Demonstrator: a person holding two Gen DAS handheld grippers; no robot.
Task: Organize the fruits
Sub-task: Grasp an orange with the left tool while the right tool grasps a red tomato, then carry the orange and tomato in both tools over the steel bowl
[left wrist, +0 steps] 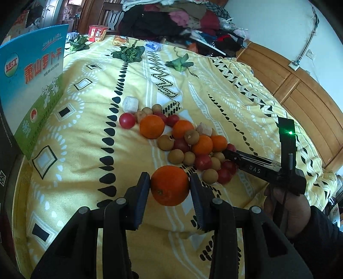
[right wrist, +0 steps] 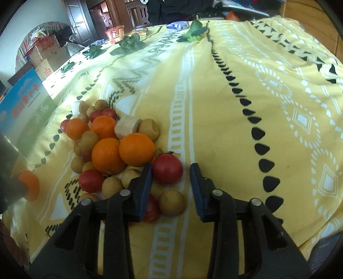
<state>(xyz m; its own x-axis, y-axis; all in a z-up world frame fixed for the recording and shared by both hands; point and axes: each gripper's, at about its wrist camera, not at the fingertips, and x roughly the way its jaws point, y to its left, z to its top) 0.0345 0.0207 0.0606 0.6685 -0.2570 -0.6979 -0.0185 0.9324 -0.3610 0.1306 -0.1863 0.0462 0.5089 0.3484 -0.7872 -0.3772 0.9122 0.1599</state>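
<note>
A pile of oranges, red tomatoes and small brown longans lies on the yellow patterned bedspread. My left gripper is shut on an orange, held just in front of the pile. The same orange shows at the left edge of the right wrist view. My right gripper is open at the pile's right edge; a red tomato sits just inside its left finger. The right gripper also shows in the left wrist view, reaching into the pile.
A blue and green carton stands at the left edge of the bed. Leafy greens, a red cup and packets lie at the far end. Clothes are heaped behind. A wooden headboard runs along the right.
</note>
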